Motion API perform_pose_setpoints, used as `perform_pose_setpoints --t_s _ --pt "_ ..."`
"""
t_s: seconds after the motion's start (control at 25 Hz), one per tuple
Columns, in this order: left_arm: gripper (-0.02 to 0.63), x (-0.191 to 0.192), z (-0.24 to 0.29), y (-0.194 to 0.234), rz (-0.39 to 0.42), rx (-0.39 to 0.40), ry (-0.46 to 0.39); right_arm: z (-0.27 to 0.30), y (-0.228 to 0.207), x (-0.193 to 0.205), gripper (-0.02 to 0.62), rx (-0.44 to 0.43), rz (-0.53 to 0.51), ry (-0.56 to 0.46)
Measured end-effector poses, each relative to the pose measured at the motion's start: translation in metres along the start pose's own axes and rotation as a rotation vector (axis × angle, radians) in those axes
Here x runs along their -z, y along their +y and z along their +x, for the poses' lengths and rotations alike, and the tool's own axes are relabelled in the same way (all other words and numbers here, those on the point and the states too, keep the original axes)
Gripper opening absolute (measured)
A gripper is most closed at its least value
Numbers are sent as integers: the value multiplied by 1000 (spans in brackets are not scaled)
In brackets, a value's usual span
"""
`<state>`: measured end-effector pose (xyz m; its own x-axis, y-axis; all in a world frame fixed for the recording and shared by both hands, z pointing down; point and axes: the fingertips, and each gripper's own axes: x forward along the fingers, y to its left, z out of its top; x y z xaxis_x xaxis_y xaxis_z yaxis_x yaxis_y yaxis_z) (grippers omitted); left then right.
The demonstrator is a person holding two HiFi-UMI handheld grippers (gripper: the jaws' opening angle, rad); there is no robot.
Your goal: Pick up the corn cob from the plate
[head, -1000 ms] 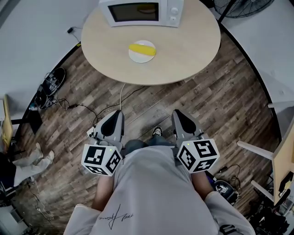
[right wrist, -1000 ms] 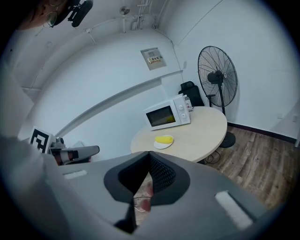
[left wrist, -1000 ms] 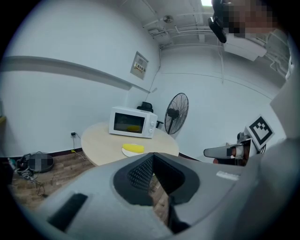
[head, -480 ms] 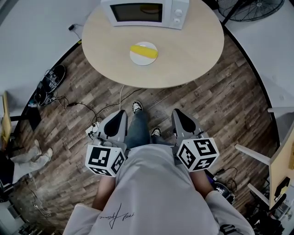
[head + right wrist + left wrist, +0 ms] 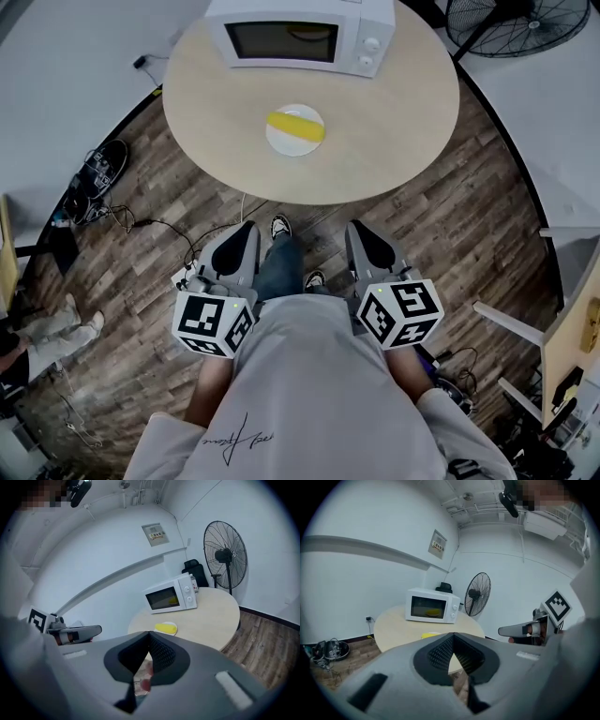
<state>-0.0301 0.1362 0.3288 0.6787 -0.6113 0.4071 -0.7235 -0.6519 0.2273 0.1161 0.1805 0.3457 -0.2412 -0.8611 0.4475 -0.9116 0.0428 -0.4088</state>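
Bare lab room: microwave (image 5: 298,36), pedestal fan (image 5: 514,21), loose floor cables (image 5: 141,223).

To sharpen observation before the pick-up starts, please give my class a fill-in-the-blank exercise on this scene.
The corn cob lies on a white ____. Behind it on the round table stands a ____. The left tongs and right tongs, both shut, hang over the wooden ____.
Missing words: plate; microwave; floor.

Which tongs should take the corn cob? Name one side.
Left, narrowly: the corn cob lies slightly nearer the left tongs than the right tongs. Both are shut, empty, short of the table.
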Motion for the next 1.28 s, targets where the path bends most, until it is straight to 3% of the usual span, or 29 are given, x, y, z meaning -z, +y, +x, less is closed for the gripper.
perform_pose_setpoints --t_s 0.52,0.88,1.28 --pt "-8 -58 54 60 -14 57 -15 71 4 -55 12 31 -2 0" --pt "-6 -92 81 95 11 161 -42 114 21 -86 12 78 -16 -18" --pt "-8 -93 94 144 -2 183 -12 154 35 -97 14 109 -85 -1"
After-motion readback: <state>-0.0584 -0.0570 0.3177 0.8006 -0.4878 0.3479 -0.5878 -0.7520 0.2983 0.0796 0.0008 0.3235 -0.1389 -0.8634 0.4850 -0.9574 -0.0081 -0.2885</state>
